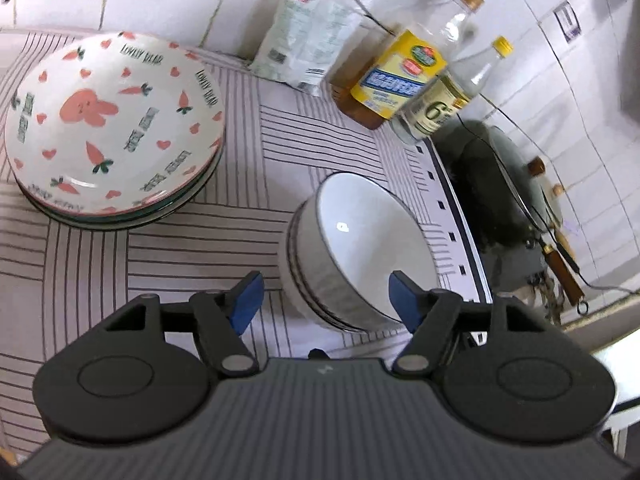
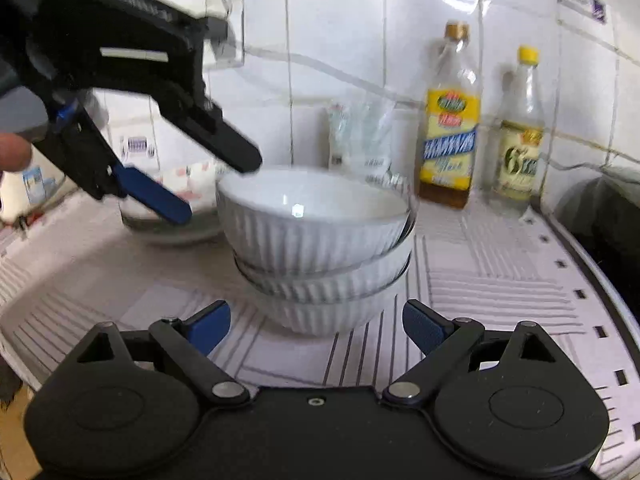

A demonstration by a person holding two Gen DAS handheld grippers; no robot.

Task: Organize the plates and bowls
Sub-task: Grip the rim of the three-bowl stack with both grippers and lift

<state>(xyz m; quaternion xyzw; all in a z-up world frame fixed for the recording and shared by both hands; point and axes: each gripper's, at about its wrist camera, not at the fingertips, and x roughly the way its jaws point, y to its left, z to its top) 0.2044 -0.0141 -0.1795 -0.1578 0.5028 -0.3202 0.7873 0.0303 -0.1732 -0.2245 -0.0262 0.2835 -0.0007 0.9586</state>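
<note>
Bowls (image 2: 316, 240) nested in stack, top one empty; plates (image 1: 116, 128) stacked beside.

In the left wrist view, the stack of plates (image 1: 114, 128) sits at upper left on the tablecloth (image 1: 240, 184), the stack of bowls (image 1: 356, 248) at centre right. Two bottles (image 1: 404, 76) and a packet (image 1: 308, 36) stand behind, along the wall at the top.

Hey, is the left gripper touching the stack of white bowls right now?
Apart. The right wrist view shows the left gripper, open, above and beside the stack of white bowls, with wall visible between fingertip and rim.
</note>
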